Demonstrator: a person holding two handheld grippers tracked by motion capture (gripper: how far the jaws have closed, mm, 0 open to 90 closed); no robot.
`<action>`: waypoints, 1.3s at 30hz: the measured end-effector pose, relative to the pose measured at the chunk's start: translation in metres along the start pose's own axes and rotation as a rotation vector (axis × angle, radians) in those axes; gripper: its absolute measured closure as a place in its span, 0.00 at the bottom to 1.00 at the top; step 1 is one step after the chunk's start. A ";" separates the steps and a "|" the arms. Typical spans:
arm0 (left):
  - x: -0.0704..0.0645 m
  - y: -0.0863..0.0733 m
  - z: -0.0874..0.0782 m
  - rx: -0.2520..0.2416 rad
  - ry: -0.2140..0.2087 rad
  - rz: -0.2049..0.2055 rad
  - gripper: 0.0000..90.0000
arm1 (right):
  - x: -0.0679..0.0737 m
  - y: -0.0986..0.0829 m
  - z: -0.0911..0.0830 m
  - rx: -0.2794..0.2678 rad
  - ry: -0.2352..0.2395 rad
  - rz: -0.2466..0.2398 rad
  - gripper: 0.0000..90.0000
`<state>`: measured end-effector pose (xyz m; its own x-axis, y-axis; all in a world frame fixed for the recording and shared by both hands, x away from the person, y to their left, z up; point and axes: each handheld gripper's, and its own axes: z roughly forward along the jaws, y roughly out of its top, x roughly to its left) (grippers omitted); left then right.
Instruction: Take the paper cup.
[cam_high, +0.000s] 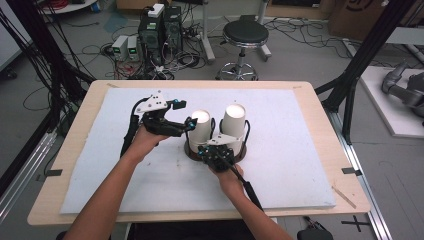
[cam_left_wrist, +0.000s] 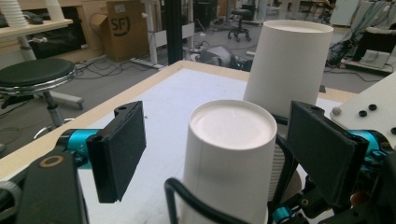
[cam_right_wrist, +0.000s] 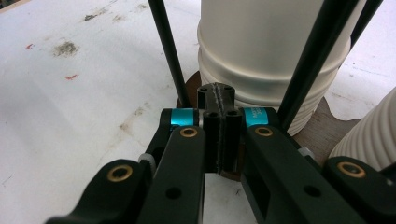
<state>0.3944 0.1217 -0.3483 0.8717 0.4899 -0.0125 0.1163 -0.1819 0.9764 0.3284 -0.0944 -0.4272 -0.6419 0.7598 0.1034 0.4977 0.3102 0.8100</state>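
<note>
While left gripper (cam_left_wrist: 215, 154) gapes around a paper cup (cam_left_wrist: 231, 154), right gripper (cam_right_wrist: 219, 135) pinched on the brown base (cam_right_wrist: 322, 128).

Both hand-held units are black with cyan anodised collars at the jaw pivots. The left gripper (cam_high: 190, 123) carries a pale grey three-cornered plate (cam_high: 151, 103) with dark screw heads on top, and a black cable (cam_high: 129, 131) trails from beneath that plate. Its jaws bear flat, black, rectangular pads (cam_left_wrist: 122, 149). The right gripper (cam_right_wrist: 218, 100) shows brass-coloured pivot bushings (cam_right_wrist: 188, 132) on black links just behind its cyan collars; one collar bears small printed lettering, too blurred to read. The forearms are bare, with no sleeves in view.
</note>
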 end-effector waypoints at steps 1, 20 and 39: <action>0.000 -0.001 0.003 0.009 0.002 0.000 0.23 | 0.000 0.000 0.000 0.000 0.000 0.000 1.00; -0.001 -0.005 0.014 0.063 -0.038 0.025 0.40 | -0.001 0.000 0.002 0.009 0.007 -0.013 1.00; -0.007 0.053 -0.016 -0.054 0.006 0.025 0.40 | -0.005 0.003 -0.010 -0.012 0.088 -0.066 0.92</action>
<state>0.3868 0.1218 -0.2931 0.8709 0.4912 0.0129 0.0687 -0.1478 0.9866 0.3267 -0.1031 -0.4195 -0.7220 0.6848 0.0992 0.4460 0.3510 0.8233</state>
